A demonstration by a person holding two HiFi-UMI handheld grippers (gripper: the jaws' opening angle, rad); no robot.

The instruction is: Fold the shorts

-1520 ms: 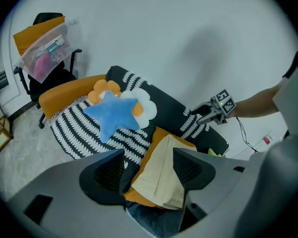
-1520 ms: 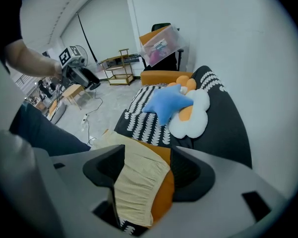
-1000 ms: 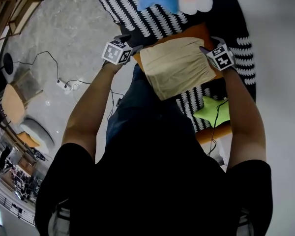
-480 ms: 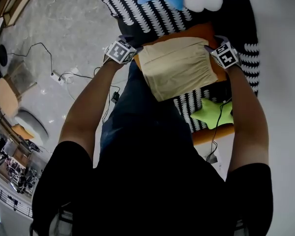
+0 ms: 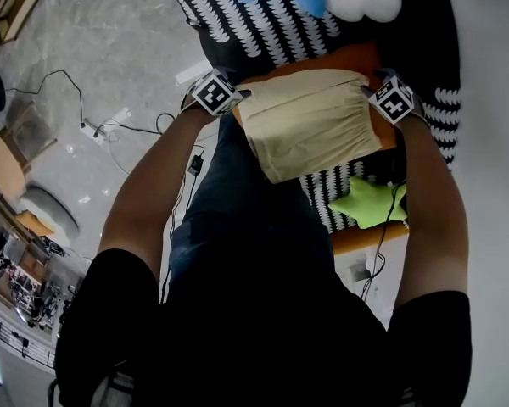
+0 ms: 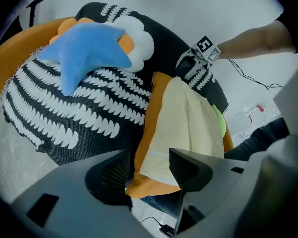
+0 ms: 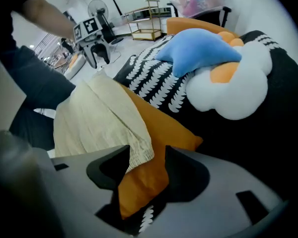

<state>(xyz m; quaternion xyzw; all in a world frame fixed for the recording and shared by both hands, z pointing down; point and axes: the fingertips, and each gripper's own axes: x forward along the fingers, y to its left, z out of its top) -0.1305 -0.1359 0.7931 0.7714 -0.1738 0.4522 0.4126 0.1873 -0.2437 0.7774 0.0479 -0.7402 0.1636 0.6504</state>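
Shorts lie flat across the orange cushion, overhanging its near edge. Left tongs and right tongs stand apart and have just been closing. Each has 1 far corner of the shorts, plus cushion cover, between its jaws. Recommendation: pinch beige cloth only, keep both corners level, then fold toward the near edge.

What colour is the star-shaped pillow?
The star pillow is blue, clearest in the left gripper view.

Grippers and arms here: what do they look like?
The left gripper and right gripper: grey bodies, dark jaws, white cubes with black square markers. Black short sleeves, forearms bare. Both pairs of jaws have just been closing, with the shorts between them.
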